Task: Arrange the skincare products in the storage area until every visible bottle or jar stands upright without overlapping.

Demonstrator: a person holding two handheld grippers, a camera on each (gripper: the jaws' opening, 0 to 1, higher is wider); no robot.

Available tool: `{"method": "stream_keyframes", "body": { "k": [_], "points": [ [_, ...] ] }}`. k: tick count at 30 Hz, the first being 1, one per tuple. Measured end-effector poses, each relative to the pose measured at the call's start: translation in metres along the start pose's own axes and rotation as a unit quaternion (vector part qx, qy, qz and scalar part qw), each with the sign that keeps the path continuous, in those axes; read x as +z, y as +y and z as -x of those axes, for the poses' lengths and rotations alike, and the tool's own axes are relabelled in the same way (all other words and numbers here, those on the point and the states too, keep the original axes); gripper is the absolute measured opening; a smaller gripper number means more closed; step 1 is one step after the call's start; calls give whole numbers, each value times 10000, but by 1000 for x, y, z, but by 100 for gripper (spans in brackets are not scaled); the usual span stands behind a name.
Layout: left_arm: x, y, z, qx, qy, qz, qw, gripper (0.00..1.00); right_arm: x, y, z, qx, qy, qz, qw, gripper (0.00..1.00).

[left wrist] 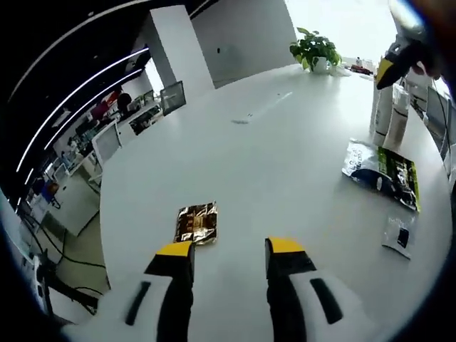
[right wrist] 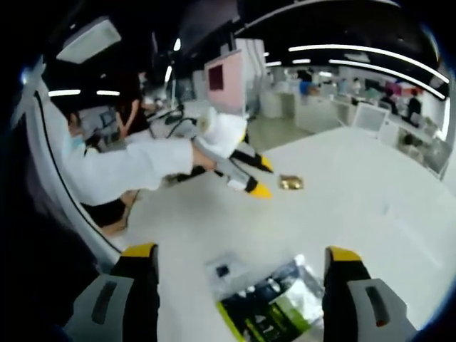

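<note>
Two tall white bottles point(left wrist: 387, 110) stand upright at the table's far right. Above them hangs my right gripper point(left wrist: 394, 63), showing a yellow tip. A green-and-black pouch point(left wrist: 382, 173) lies flat near the bottles, with a small clear sachet point(left wrist: 399, 235) beside it. My left gripper point(left wrist: 229, 249) is open and empty, low over the table, just right of a gold foil sachet point(left wrist: 196, 222). In the right gripper view my right gripper point(right wrist: 242, 253) is wide open above the pouch point(right wrist: 274, 306) and the small sachet point(right wrist: 226, 271). The left gripper point(right wrist: 246, 174) sits further off, near the gold sachet point(right wrist: 291, 183).
The large white table point(left wrist: 285, 149) has a potted plant point(left wrist: 315, 50) at its far end. A person's white sleeve point(right wrist: 121, 171) reaches in from the left, holding the left gripper. Office desks and screens stand beyond the table edge point(left wrist: 107, 142).
</note>
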State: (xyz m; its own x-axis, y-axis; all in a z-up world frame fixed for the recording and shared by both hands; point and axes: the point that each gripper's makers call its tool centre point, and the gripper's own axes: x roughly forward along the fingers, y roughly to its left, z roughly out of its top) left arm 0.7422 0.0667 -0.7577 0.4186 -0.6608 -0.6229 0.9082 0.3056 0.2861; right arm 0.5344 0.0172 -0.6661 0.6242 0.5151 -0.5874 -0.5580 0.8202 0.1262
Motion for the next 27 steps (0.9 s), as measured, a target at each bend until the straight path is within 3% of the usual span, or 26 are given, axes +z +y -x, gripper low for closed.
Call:
{"method": "stream_keyframes", "body": {
  "k": [4, 7, 19, 21, 24, 27],
  "points": [
    [-1, 1, -6, -18, -15, -105, 9999, 26, -2, -3, -1, -15, 7, -35, 10000, 96],
    [-6, 5, -11, 33, 79, -232, 9997, 28, -4, -4, -3, -4, 18, -66, 10000, 96],
    [-11, 16, -24, 119, 226, -774, 9967, 22, -7, -6, -6, 29, 25, -165, 9999, 96],
    [-11, 17, -25, 132, 264, -953, 9950, 21, -7, -8, -7, 18, 32, -163, 9999, 96],
    [-14, 17, -27, 141, 474, -1509, 9873, 20, -9, -8, -8, 27, 54, -171, 9998, 96],
    [-10, 14, -29, 103, 411, -1600, 9862, 18, -9, -9, -9, 25, 72, -171, 9998, 95]
  ]
}}
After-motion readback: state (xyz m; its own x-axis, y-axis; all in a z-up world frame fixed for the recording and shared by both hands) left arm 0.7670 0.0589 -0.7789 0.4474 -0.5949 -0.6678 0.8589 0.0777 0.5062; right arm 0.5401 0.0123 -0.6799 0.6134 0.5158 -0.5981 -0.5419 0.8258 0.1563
